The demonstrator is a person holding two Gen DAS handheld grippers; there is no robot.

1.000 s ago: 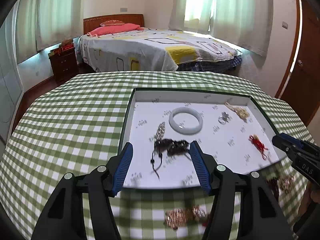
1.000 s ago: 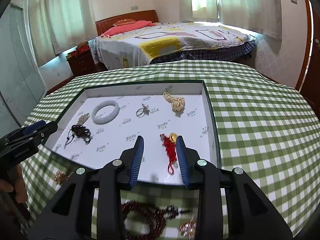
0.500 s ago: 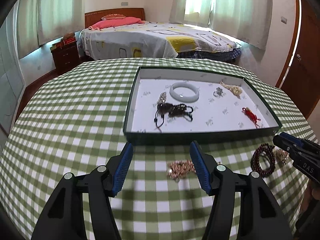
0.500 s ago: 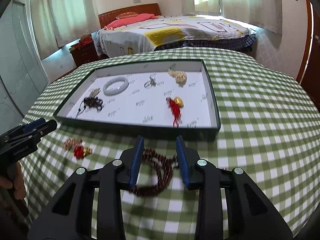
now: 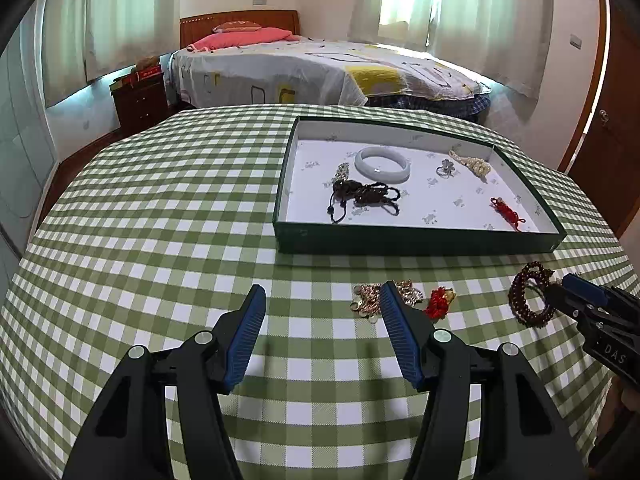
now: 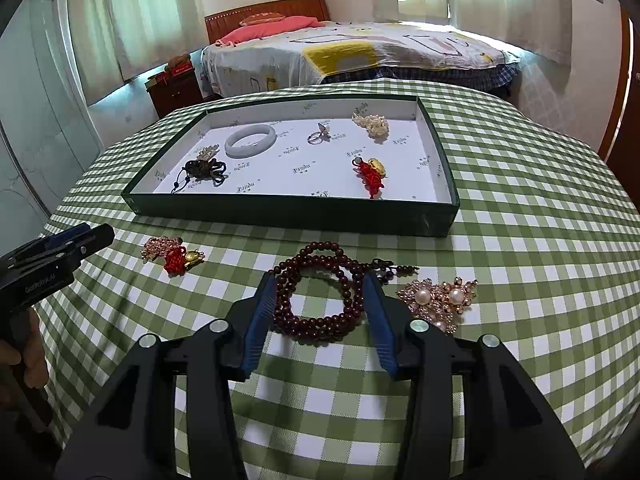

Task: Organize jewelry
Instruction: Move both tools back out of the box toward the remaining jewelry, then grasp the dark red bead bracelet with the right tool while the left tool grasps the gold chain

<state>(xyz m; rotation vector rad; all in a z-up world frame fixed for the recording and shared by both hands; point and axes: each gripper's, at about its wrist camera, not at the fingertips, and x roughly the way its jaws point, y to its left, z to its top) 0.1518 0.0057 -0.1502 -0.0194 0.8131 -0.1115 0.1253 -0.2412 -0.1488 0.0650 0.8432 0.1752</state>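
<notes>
A dark green tray (image 5: pixel 416 240) (image 6: pixel 280 212) with a white floor holds a white bangle (image 5: pixel 382 164), a dark cord bracelet (image 5: pixel 366 194), a ring, a pearl piece and a red knot charm (image 6: pixel 370 174). On the cloth in front lie a rose-gold chain (image 5: pixel 366 300), a red charm (image 5: pixel 438 304) (image 6: pixel 178 260), a dark red bead bracelet (image 6: pixel 320 300) (image 5: pixel 530 296) and a pearl brooch (image 6: pixel 438 294). My left gripper (image 5: pixel 322 312) is open and empty, its right finger beside the chain. My right gripper (image 6: pixel 320 298) is open, its fingers either side of the bead bracelet.
The table wears a green and white checked cloth (image 5: pixel 160 220). A bed (image 5: pixel 320 72) and a wooden nightstand (image 5: pixel 138 98) stand behind it. A brown door (image 5: pixel 612 112) is at the right.
Both grippers have pulled back from over the tray to the cloth in front of it. The loose jewelry on the cloth has come into full view. Both stay open.
</notes>
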